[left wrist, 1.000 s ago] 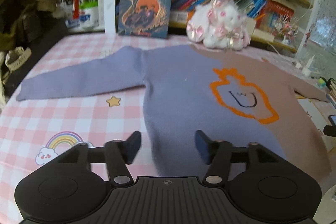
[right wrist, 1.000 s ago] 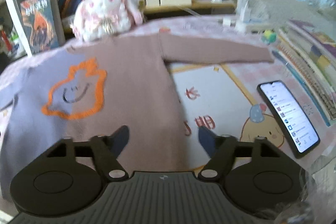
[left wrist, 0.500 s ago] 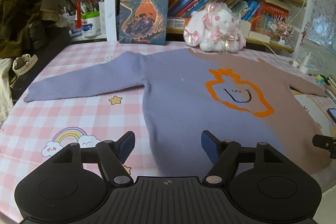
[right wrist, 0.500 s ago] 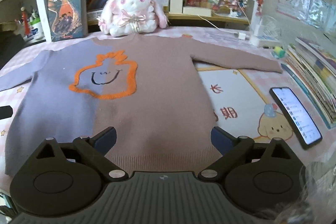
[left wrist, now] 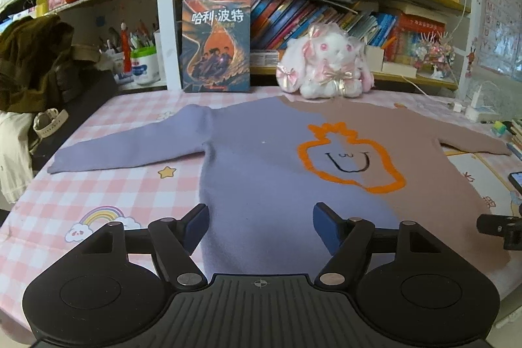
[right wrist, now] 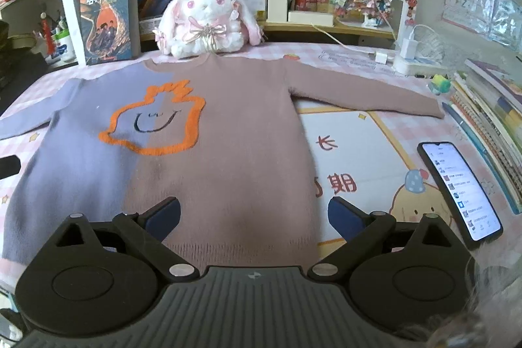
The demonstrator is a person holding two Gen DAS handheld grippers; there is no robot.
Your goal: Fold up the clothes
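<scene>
A two-colour sweater [left wrist: 261, 172] [right wrist: 222, 132], lilac on one half and dusty pink on the other, lies flat and face up on the checked table, both sleeves spread out. An orange outline with a smile sits on its chest. My left gripper [left wrist: 261, 225] hovers over the lilac hem side, its jaws opening, with nothing pinched between them. Over the pink hem side my right gripper [right wrist: 254, 217] stands wide open and empty. A black tip of the right gripper shows at the right edge of the left wrist view.
A plush rabbit [left wrist: 326, 67] and an upright book [left wrist: 217, 44] stand behind the collar, before crowded bookshelves. A lit phone [right wrist: 460, 188] lies right of the sweater, beside stacked books [right wrist: 489, 126]. A charger and cable [right wrist: 407, 54] lie at back right. Dark clothes [left wrist: 36, 64] hang left.
Both grippers have drawn back from the sweater toward its hem, so more of it shows. Both pairs of jaws stand wider apart than a second ago.
</scene>
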